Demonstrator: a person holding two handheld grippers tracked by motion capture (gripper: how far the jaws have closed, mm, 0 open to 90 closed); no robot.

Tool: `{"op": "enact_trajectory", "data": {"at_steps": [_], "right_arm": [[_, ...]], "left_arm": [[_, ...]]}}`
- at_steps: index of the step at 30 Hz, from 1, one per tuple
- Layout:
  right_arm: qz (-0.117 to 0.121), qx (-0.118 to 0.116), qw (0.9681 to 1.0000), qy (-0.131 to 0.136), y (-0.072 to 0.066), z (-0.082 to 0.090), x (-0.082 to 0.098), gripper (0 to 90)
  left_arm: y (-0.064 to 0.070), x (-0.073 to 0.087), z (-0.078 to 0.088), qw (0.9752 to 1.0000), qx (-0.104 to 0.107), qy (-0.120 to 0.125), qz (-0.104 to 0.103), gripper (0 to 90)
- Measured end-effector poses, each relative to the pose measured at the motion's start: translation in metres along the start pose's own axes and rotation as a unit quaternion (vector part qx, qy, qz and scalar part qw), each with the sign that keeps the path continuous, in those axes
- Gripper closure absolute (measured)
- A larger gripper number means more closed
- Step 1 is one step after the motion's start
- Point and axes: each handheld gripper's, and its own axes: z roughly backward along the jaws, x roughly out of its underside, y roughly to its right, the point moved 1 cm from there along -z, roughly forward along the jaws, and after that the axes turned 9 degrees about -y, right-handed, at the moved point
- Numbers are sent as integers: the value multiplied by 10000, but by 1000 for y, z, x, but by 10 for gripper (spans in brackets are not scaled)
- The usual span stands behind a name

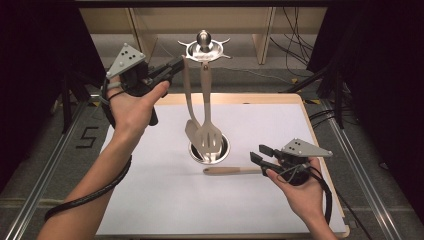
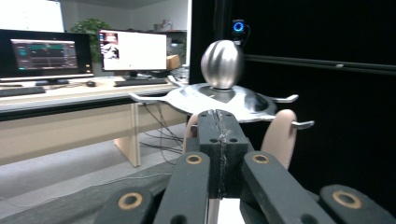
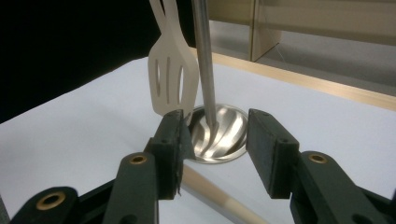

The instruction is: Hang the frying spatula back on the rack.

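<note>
A polished steel utensil stand (image 1: 203,47), with a round knob on top, a disc of curved hooks below it, a thin post and a shallow round base dish (image 1: 223,152), rises from the middle of a white-topped table with a pale wooden edge (image 1: 165,200). Two beige utensils hang from the hooks of the stand: a slotted spatula (image 1: 209,131) whose blade reaches down over the base dish, and just beside it, on the side of the left hand, a second turner with a plain blade (image 1: 191,131). A third utensil with a beige handle (image 1: 231,170) lies flat on the table just in front of the base dish, pointing toward the right hand. The black left gripper (image 1: 176,65), held by the left hand (image 1: 134,107), is raised level with the hook disc of the stand; in the left gripper view its jaws are pressed together, and whether they pinch the top of a hanging handle behind them cannot be told. The black right gripper (image 1: 259,154), held by the right hand (image 1: 299,192), sits low beside the base dish with its jaws spread apart, and the lying handle runs between and beneath them in the right gripper view.
</note>
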Motion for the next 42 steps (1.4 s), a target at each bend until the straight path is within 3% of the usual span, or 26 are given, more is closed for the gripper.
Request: {"op": "enact_trajectory", "data": {"at_steps": [4,6,7,11,12,15,18,19,20,23,24,27,31,32,35,37,38,42], "right_arm": [[93,16,10000,19,1,0,-1,578],[88,16,10000,16,1,0,-1,578],[91,19,10000,13,1,0,-1,577],[45,-7,10000,30,1,0,-1,578],[50,1,10000,12,1,0,-1,578],[78,20,10000,4,2,0,-1,577],[71,20,10000,12,2,0,-1,578],[134,56,9999,32,2,0,0,578],[15,-12,10000,44,1,-1,0,577],[107,-7,9999,73,2,-1,-1,577],[115,28,9999,25,2,0,-1,578],[117,-3,9999,72,3,-1,0,578],[31,23,10000,14,3,-1,0,578],[23,18,10000,-3,3,0,0,577],[41,124,9998,155,4,-1,0,578],[-36,16,10000,53,3,-1,0,577],[-27,25,10000,50,3,-1,0,577],[-24,16,10000,43,4,-1,0,577]], "left_arm": [[-6,-2,-4,9999,-94,33,-52,894],[-9,-2,-5,9999,-165,-5,38,894],[-11,-3,-7,9998,-193,50,-34,894],[-14,-3,-10,9996,-275,33,-10,894],[-14,-3,-11,9995,-295,8,78,894],[-17,-4,-14,9994,-345,42,18,894],[-19,-5,-16,9991,-410,-6,123,894],[-21,-6,-18,9993,-381,25,36,894],[-22,-7,-19,9993,-378,18,58,894],[-26,-8,-23,9993,-353,-10,95,894],[-24,-7,-23,9990,-342,-83,262,894],[-27,-8,-25,9991,-376,-65,198,894],[-27,-8,-28,9988,-379,-122,280,894],[-30,-10,-30,9992,-385,-62,94,894],[-31,-10,-31,9992,-388,-76,114,894],[-32,-11,-32,9992,-382,-94,120,894],[-31,-11,-32,9988,-409,-152,227,894],[-32,-12,-35,9988,-405,-202,209,894]]}}
